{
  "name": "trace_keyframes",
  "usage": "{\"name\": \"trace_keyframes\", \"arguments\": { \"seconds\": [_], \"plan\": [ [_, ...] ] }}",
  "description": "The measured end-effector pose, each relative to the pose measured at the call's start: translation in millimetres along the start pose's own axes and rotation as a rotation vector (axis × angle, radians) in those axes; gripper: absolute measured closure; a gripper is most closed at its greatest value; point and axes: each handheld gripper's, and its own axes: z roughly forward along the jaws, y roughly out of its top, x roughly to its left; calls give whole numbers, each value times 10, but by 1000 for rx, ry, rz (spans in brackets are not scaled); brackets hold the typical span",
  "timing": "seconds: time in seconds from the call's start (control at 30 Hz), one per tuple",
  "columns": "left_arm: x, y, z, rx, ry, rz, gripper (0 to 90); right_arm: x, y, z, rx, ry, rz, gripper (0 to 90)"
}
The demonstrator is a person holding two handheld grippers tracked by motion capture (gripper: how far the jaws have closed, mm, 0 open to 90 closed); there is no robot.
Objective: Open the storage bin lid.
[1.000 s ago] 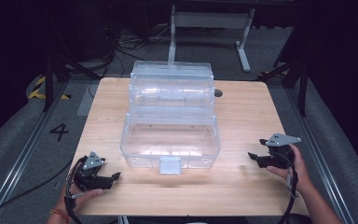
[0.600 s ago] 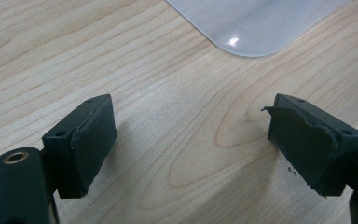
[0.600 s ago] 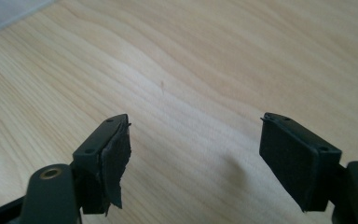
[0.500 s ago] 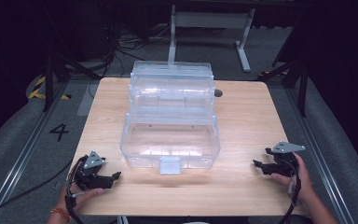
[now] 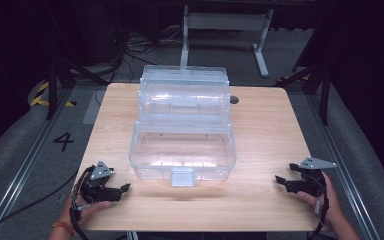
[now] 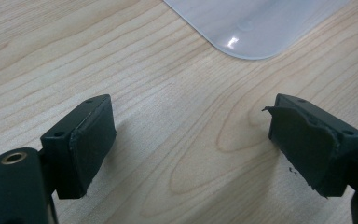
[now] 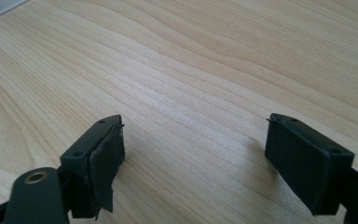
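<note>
Clear plastic box (image 5: 182, 135): placed at the middle of the wooden surface (image 5: 265, 130), lid raised at the far side, latch tab facing the near edge. A rounded corner of the box (image 6: 256, 28) is seen ahead of the left gripper (image 6: 191, 140).

Left gripper (image 5: 111, 187): held low at the near left corner of the surface, fingers (image 6: 86, 140) spread apart, nothing grasped.

Right gripper (image 5: 292, 182): held near the right edge, well apart from the box, fingers (image 7: 100, 158) released over bare wood.
</note>
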Motion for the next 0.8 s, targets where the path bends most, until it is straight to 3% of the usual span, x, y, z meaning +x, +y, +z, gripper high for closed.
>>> {"name": "trace_keyframes", "arguments": {
  "seconds": [0.8],
  "plan": [
    [8, -17, -13, -10, 15, 1, 151, -19, 19, 24, 7, 12, -10, 172]
  ]
}}
